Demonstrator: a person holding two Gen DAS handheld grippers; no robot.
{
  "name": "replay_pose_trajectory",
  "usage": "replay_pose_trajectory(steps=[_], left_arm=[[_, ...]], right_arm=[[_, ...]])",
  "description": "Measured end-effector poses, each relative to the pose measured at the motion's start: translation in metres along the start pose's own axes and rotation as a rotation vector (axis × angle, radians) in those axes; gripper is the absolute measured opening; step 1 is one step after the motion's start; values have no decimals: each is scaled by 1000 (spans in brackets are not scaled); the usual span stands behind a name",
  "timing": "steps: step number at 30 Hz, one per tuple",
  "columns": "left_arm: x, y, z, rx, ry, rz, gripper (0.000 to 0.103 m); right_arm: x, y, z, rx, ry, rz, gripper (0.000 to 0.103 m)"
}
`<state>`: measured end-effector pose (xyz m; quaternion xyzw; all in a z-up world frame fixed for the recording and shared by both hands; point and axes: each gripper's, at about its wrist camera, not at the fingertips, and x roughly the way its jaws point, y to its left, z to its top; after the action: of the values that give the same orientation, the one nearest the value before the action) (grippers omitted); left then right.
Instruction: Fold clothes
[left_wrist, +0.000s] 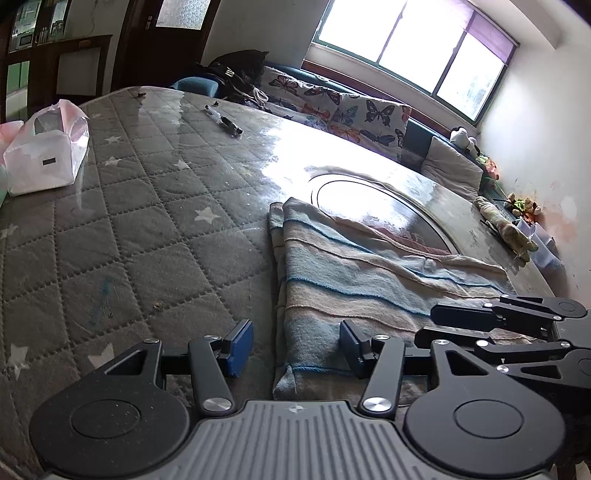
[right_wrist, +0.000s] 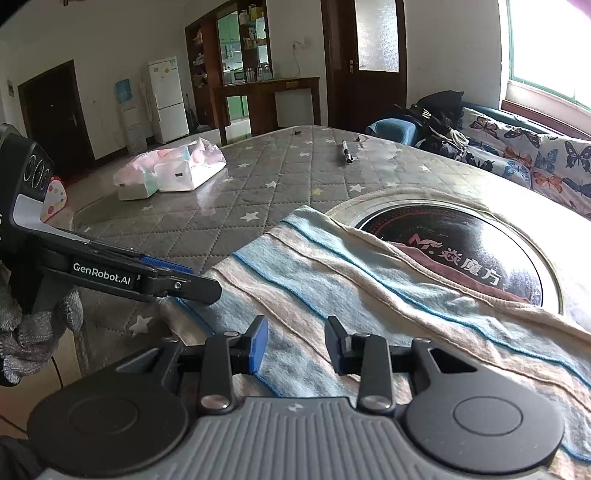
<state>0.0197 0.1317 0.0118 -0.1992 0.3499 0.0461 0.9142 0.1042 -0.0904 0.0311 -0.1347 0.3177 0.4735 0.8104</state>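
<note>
Striped cloth (left_wrist: 369, 280) flat on table (left_wrist: 147, 221); both grippers parted, empty.

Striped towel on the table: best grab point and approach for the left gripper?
Take the striped towel at its near left corner, where the folded layers end in a free edge over the quilted table cover. Come in low from the left, one finger of the left gripper under the edge. The rest lies flat and offers no lip.
</note>
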Motion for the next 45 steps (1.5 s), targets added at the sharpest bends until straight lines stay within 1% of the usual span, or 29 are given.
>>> replay_pose_trajectory(steps=[6,15,16,18,21,22,24,29,34,36,37,41,45], left_arm=[[-6,-3,-1,12,-9,-5,53],[-3,0,-5,-10,2,-5,52],[-3,0,-5,-11,4,-11,50],[-2,1,-4,-19,12,-29,38],[-1,1,-4,-34,21,-53,32],[-1,2,-4,-37,19,-56,31],[-3,2,-4,-46,13,-69,22],[-12,-3,-1,-53,-16,-100,18],[-21,-18,3,-24,-47,-141,16],[-23,-24,5,-13,-57,-161,15],[-24,-28,6,-4,-63,-169,15],[-24,-40,8,25,-72,-196,15],[-20,-51,9,61,-71,-222,14]], right_arm=[[2,0,0,6,-2,5,34],[-1,-2,5,37,-26,11,34],[0,-2,6,42,-27,14,34],[0,-3,9,54,-28,20,34],[1,-4,15,68,-29,33,34],[1,-4,17,71,-30,37,34],[2,-4,22,77,-27,50,34],[5,-3,38,94,-16,76,34],[13,-3,61,120,18,115,35],[20,0,73,111,39,127,45],[23,2,76,106,49,125,47],[38,12,87,60,117,97,49],[52,22,92,-1,189,31,50]])
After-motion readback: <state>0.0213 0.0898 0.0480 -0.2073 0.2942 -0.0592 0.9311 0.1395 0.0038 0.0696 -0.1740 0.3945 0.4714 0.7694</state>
